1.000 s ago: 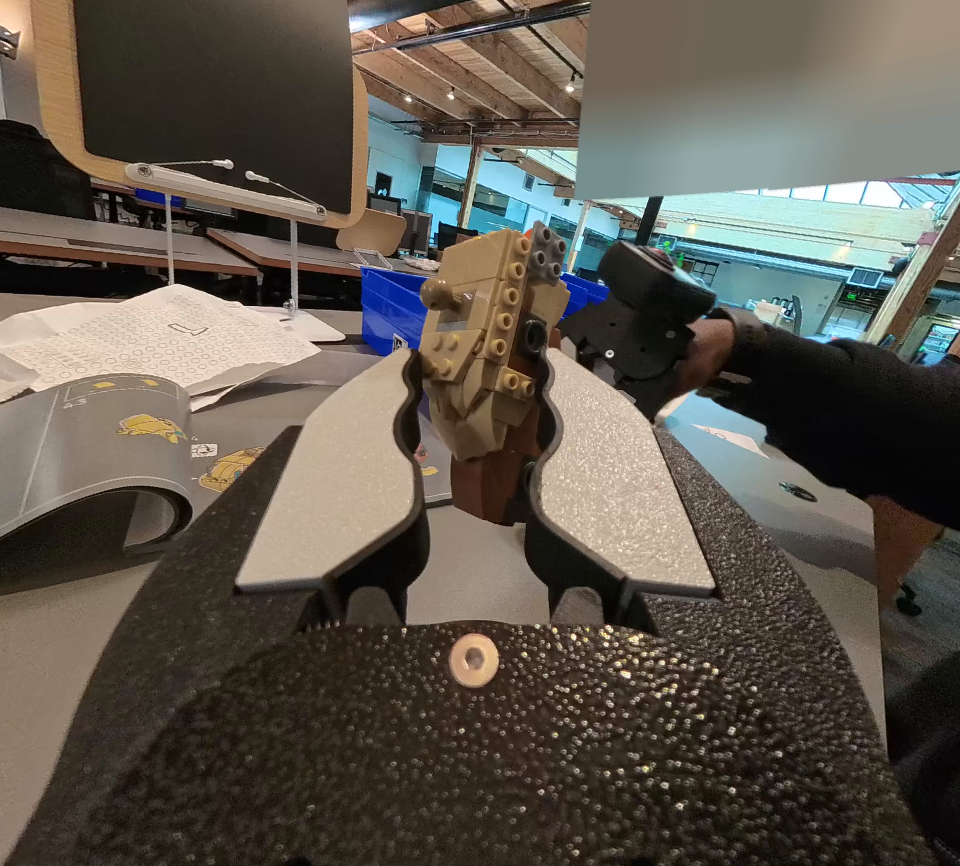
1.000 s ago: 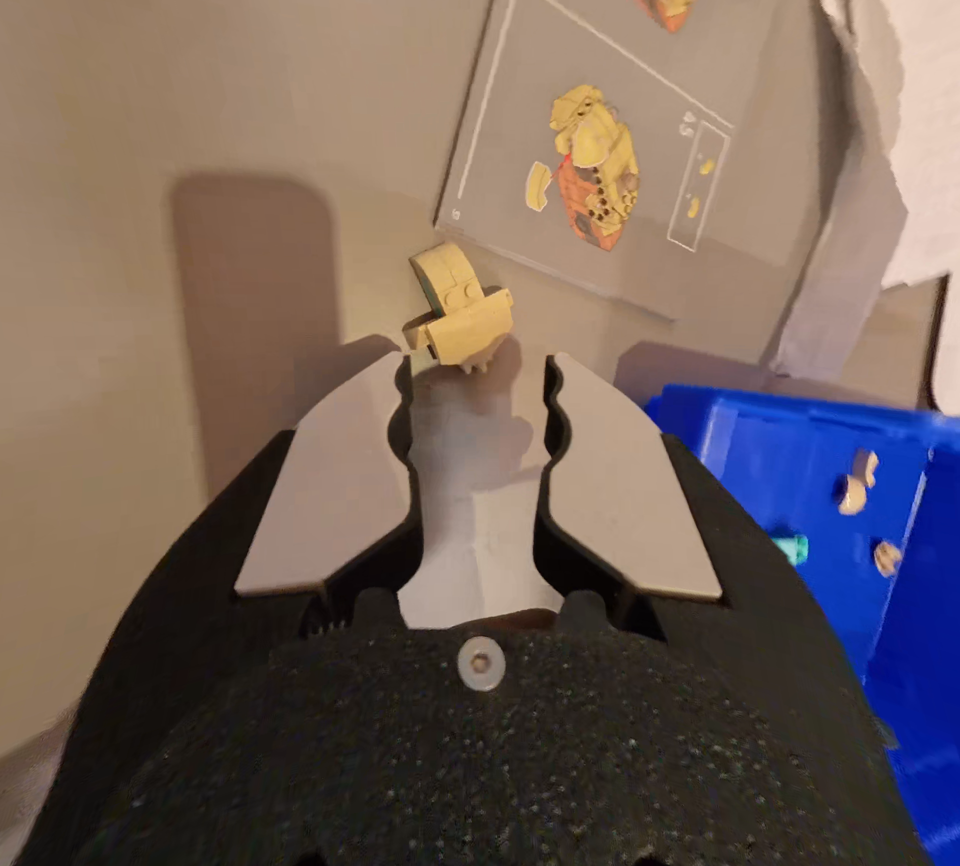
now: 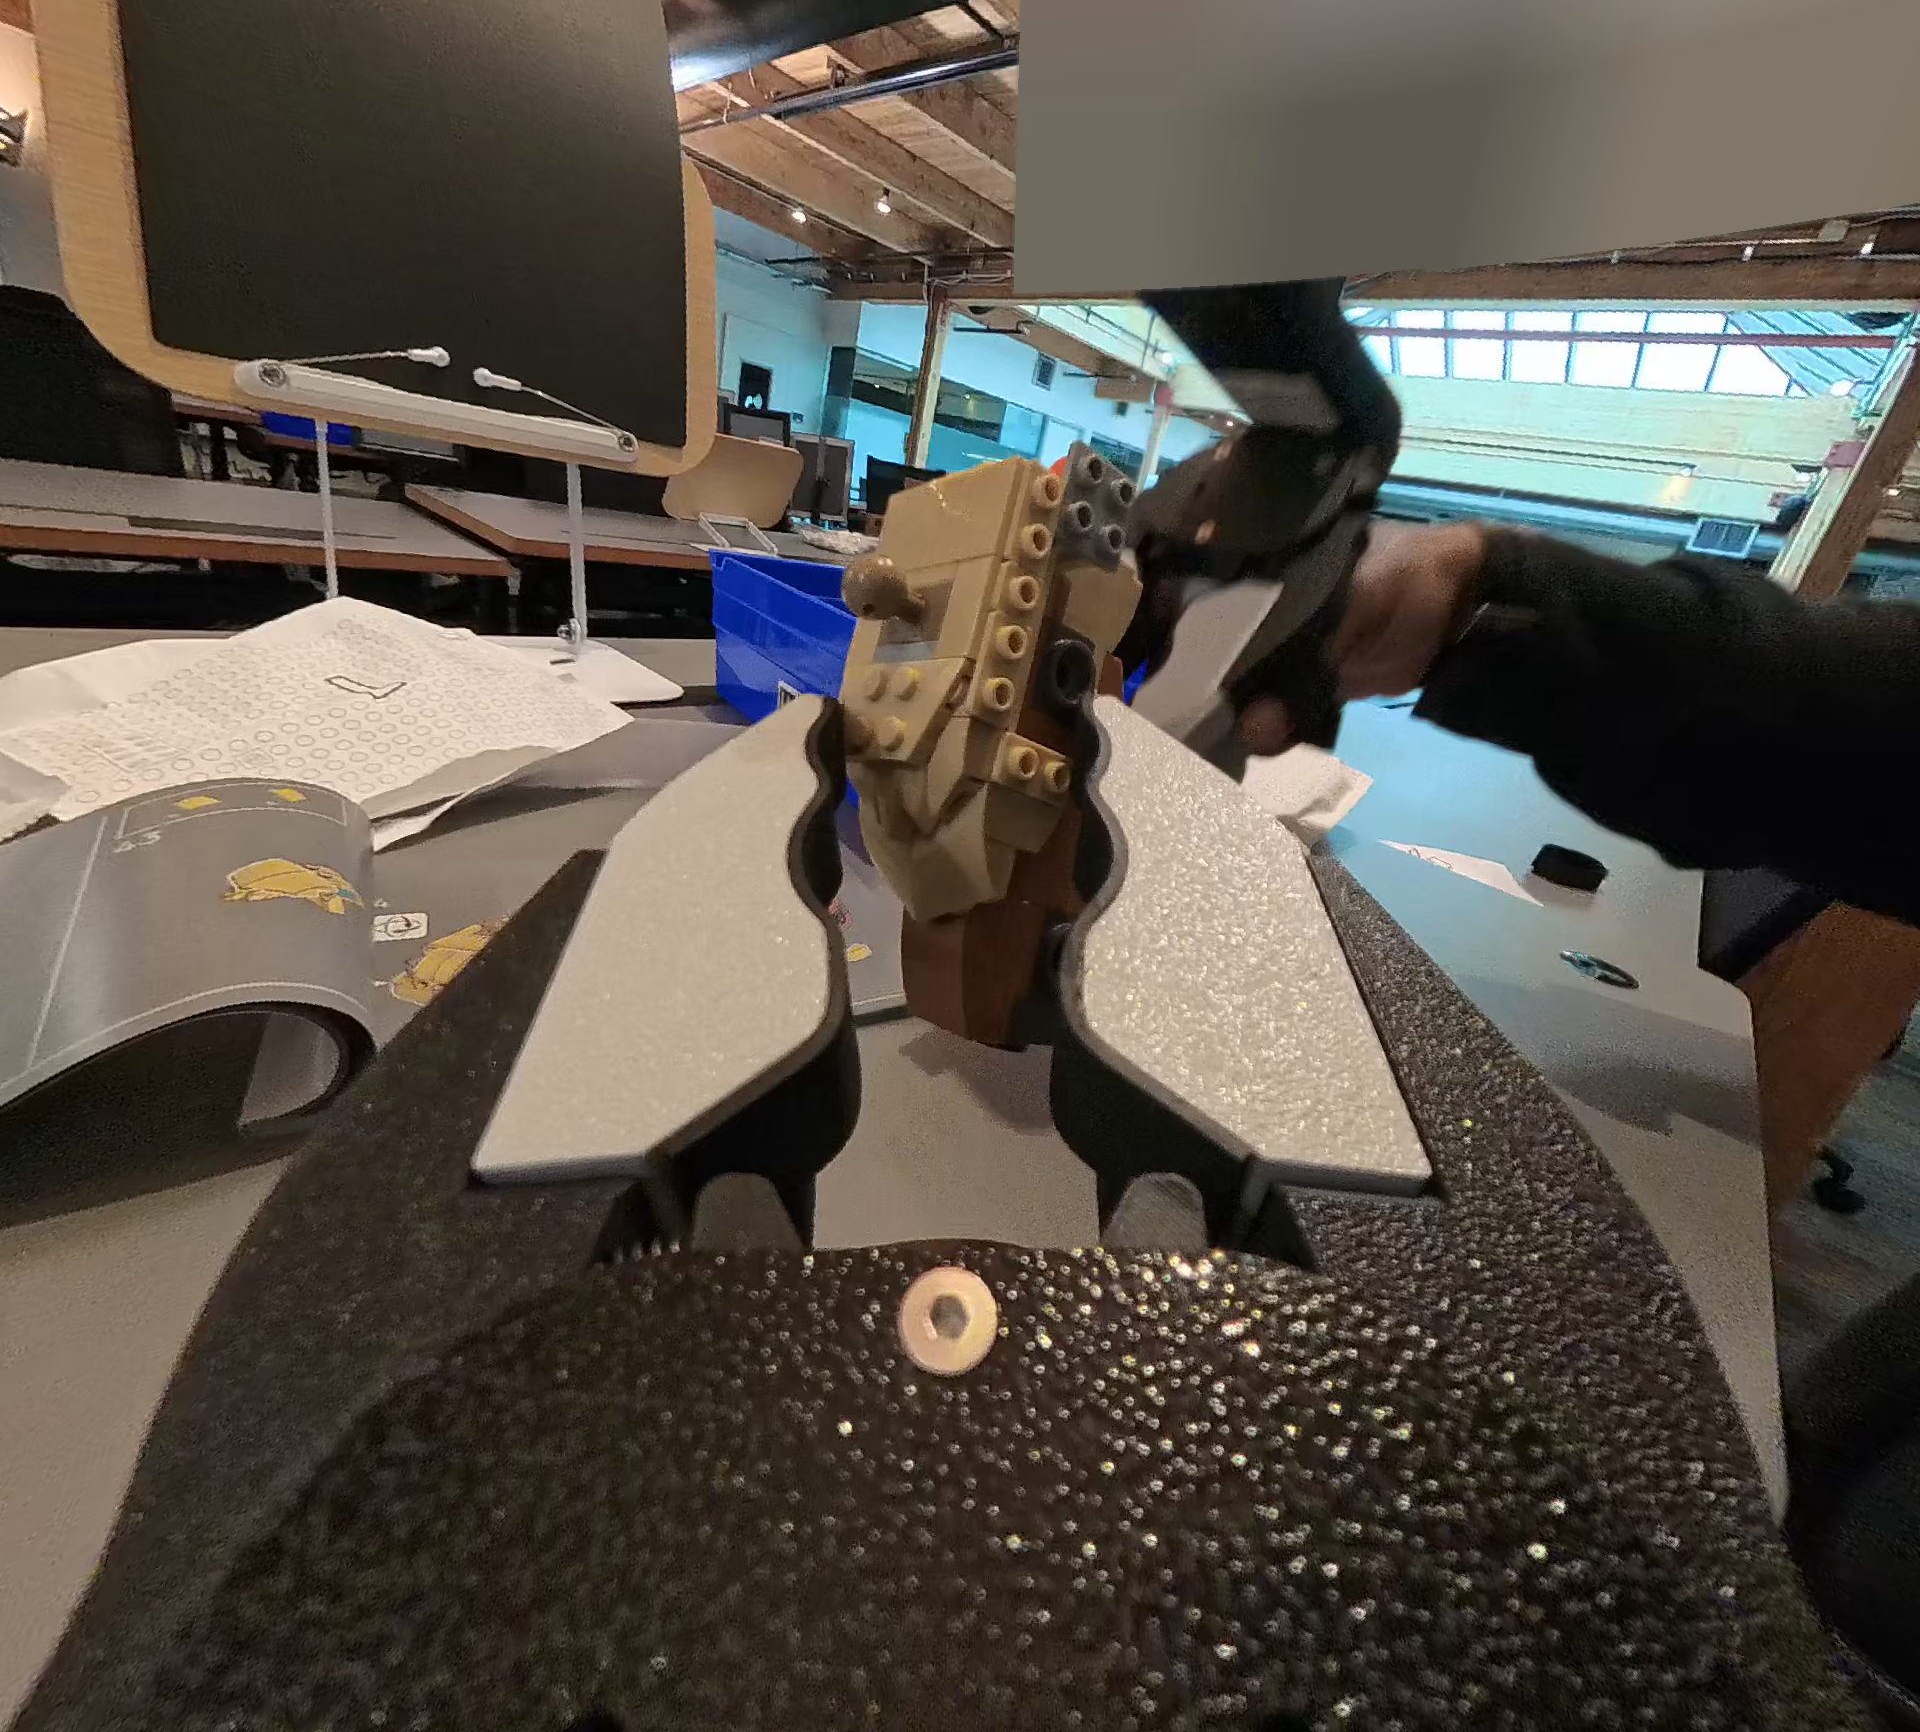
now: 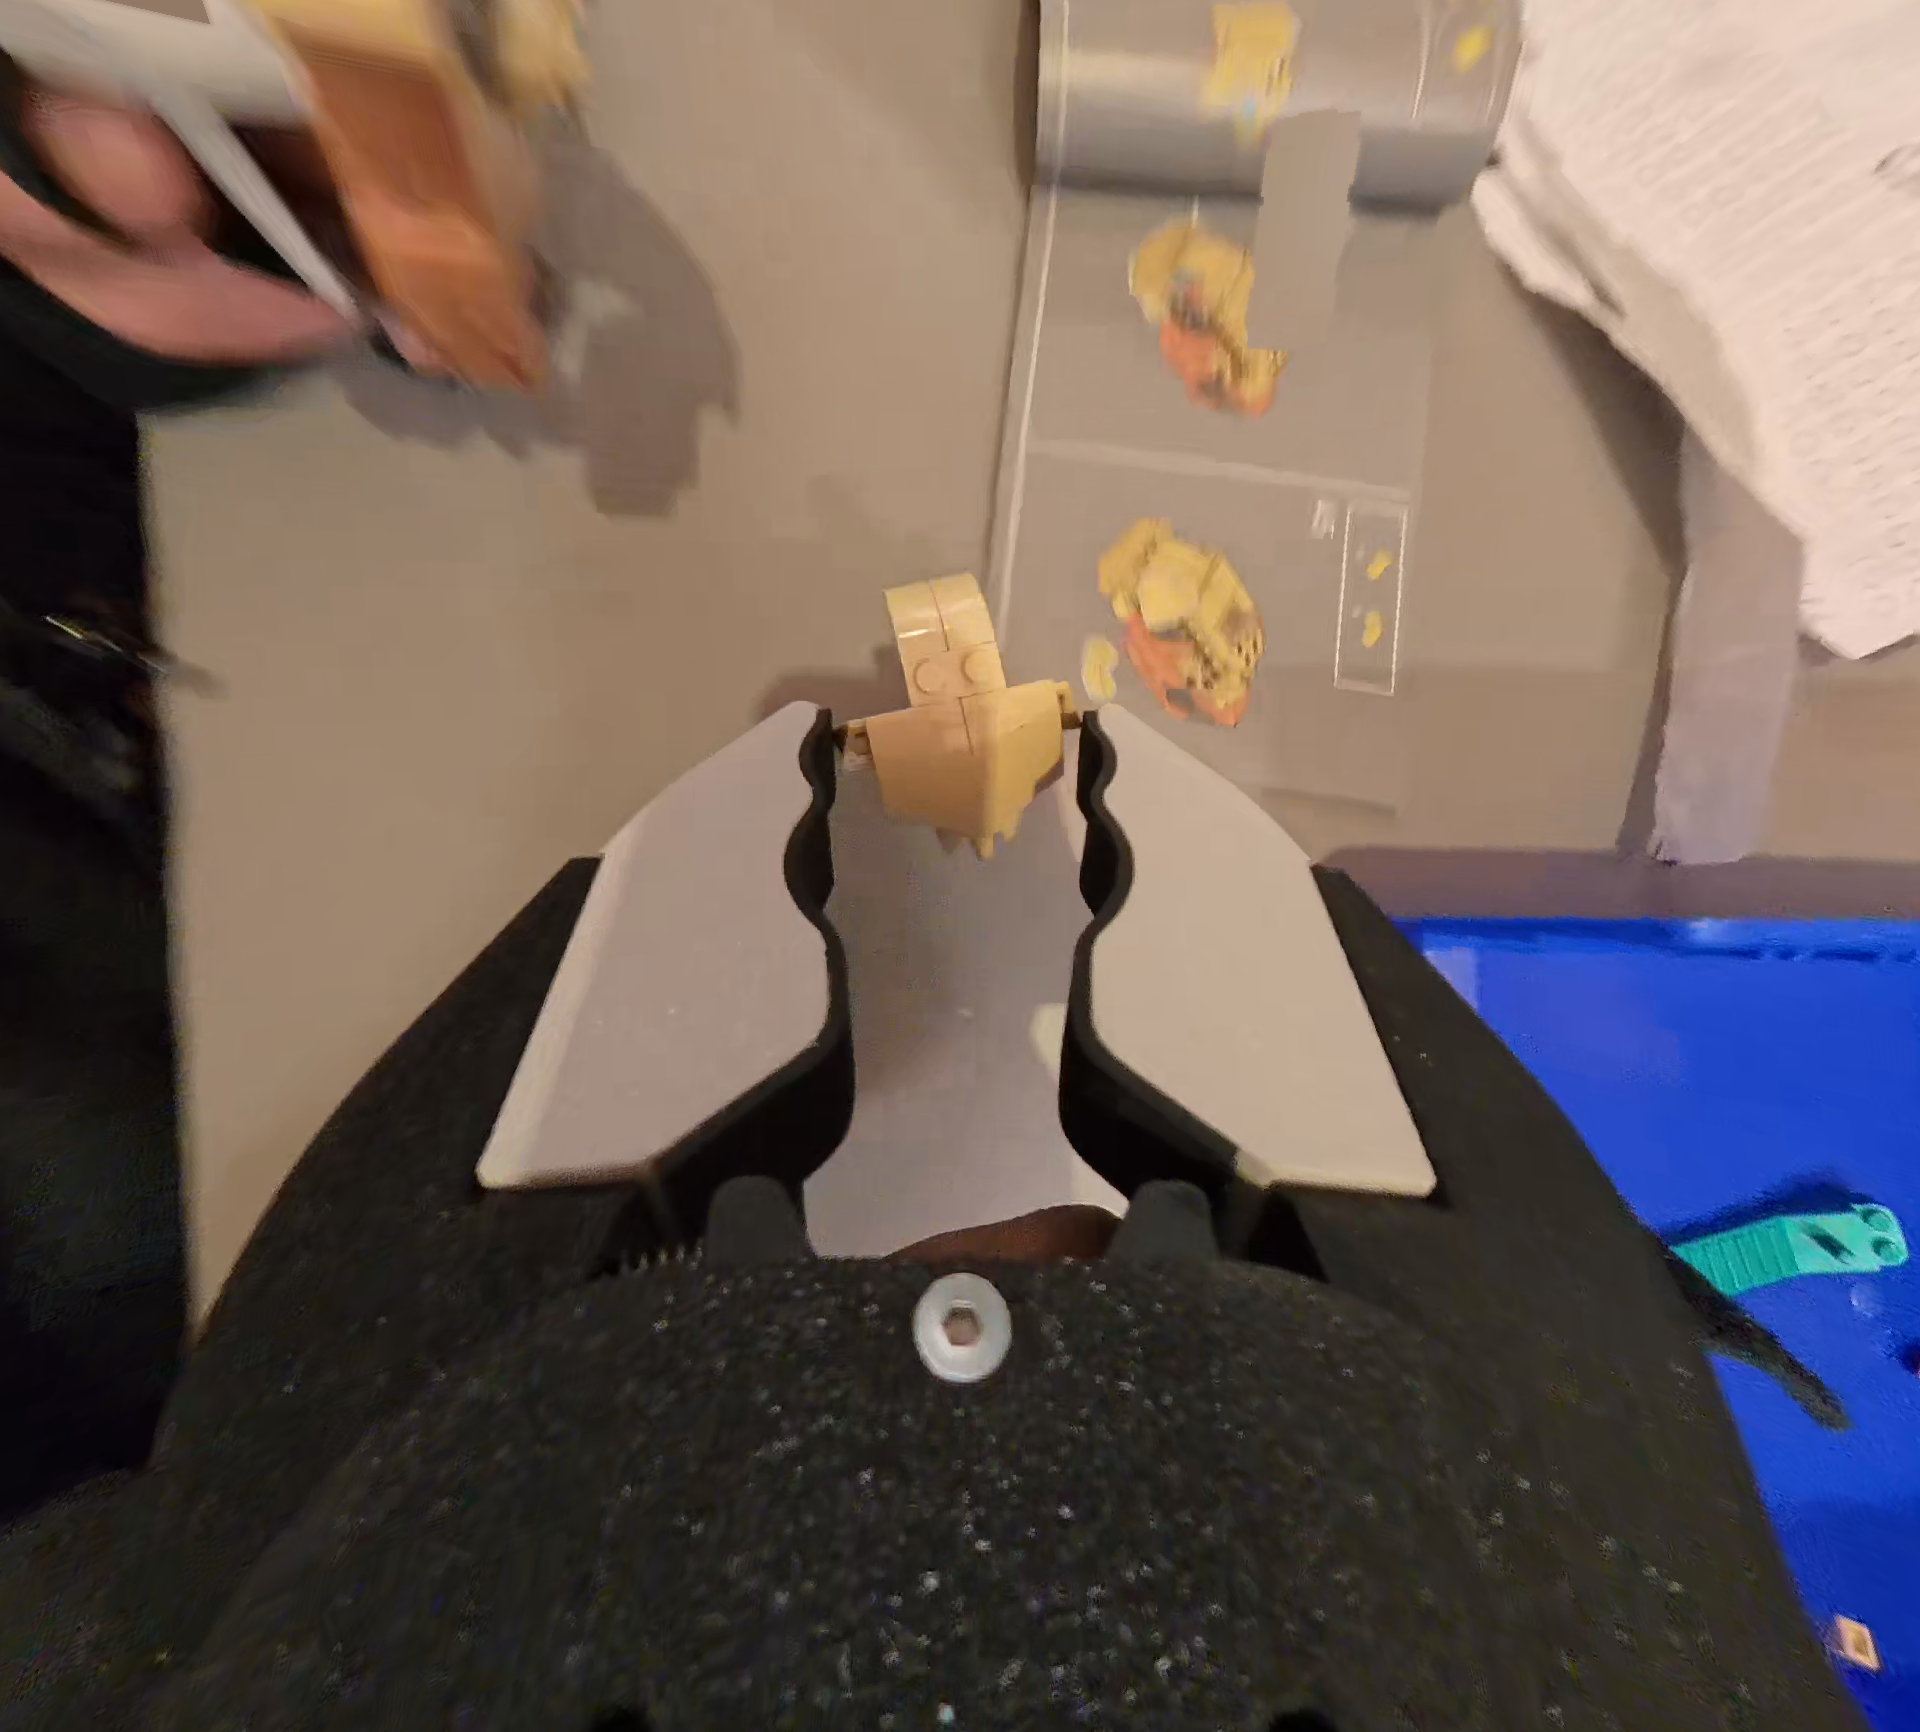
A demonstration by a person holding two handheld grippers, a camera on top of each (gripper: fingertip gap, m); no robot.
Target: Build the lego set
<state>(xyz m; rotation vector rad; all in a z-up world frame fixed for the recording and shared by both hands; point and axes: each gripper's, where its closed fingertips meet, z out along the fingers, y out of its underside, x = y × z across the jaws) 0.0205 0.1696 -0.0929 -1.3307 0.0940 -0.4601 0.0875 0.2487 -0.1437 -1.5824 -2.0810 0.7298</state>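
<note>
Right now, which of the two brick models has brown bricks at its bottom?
The larger brick model, held in the left tool. The small brick model in the right tool is all tan.

Open grey table left; blue bin right.

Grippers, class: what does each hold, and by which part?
Left gripper: tan-and-brown brick model, clamped at its lower sides. Right gripper: small tan brick piece, pinched by its side pegs.

Left wrist view level across table, right wrist view downward – shared booklet
</note>
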